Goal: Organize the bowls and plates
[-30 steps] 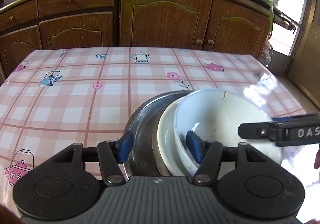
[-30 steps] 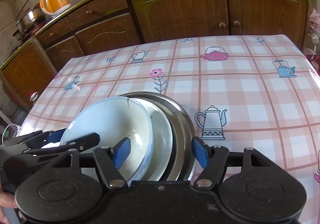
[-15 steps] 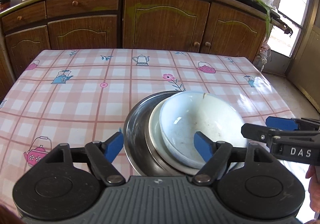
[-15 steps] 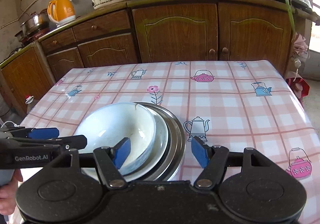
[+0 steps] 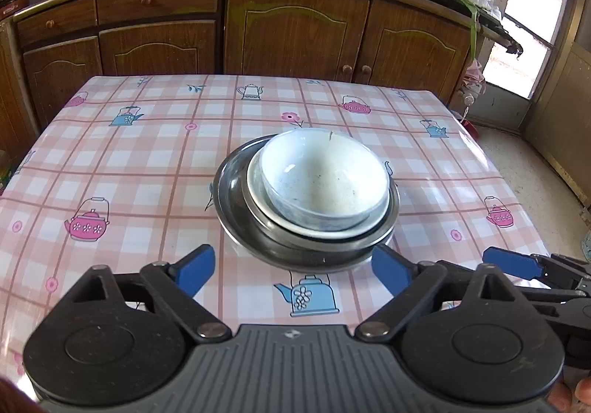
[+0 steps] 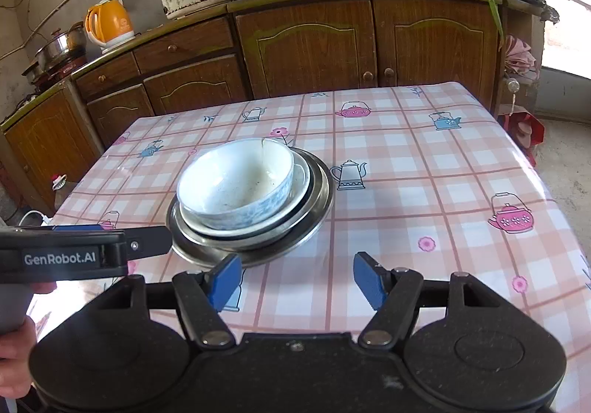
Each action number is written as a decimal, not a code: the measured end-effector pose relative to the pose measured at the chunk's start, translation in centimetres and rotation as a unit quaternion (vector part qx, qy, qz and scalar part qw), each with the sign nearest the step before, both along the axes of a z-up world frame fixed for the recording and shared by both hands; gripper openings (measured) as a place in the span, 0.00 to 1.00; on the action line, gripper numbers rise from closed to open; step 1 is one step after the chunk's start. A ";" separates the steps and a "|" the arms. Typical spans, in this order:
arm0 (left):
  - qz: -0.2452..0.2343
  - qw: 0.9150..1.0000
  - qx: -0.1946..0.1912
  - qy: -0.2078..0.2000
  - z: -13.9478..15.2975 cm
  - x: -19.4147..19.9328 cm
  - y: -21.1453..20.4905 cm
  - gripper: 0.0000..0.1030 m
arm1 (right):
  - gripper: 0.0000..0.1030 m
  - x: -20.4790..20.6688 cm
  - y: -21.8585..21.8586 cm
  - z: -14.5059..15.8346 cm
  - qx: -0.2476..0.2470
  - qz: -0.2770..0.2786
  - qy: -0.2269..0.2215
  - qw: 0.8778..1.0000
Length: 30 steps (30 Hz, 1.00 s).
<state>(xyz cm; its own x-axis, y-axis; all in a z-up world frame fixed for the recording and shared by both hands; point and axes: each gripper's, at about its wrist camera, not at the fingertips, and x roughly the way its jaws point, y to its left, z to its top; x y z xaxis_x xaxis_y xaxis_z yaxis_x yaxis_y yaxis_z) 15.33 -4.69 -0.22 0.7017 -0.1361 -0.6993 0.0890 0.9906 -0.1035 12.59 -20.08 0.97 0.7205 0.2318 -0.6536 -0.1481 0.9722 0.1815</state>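
White bowl (image 5: pixel 325 179) sits nested in a white plate (image 5: pixel 258 191), that in a steel dish (image 5: pixel 231 198), mid-desk (image 5: pixel 110 161) on the checked cloth. Left tool (image 5: pixel 293 270) is opening, nothing between its tips; right tool (image 6: pixel 295 274) spread wide, empty, both short of the stack.

The white plate (image 5: pixel 258 191) shows only its rim under the white bowl (image 5: pixel 325 180); the metal plate's (image 5: pixel 236 202) middle is covered by both; the table's (image 5: pixel 110 161) near edge lies behind the left gripper (image 5: pixel 295 269); the right gripper (image 5: pixel 517 267) is cut by the right border.
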 end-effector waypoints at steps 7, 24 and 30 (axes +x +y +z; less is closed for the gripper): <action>-0.001 1.000 0.022 -0.013 0.7 -2.7 -1.0 1.00 | 0.78 -2.8 0.5 0.9 -0.007 0.005 -0.001 1.000; 0.019 0.999 0.038 -0.021 1.5 -5.8 -0.3 1.00 | 0.78 -5.7 3.1 2.1 -0.020 0.031 -0.002 0.999; 0.020 0.999 0.036 -0.020 1.5 -6.0 -0.2 1.00 | 0.78 -5.8 3.3 2.2 -0.020 0.034 0.000 0.999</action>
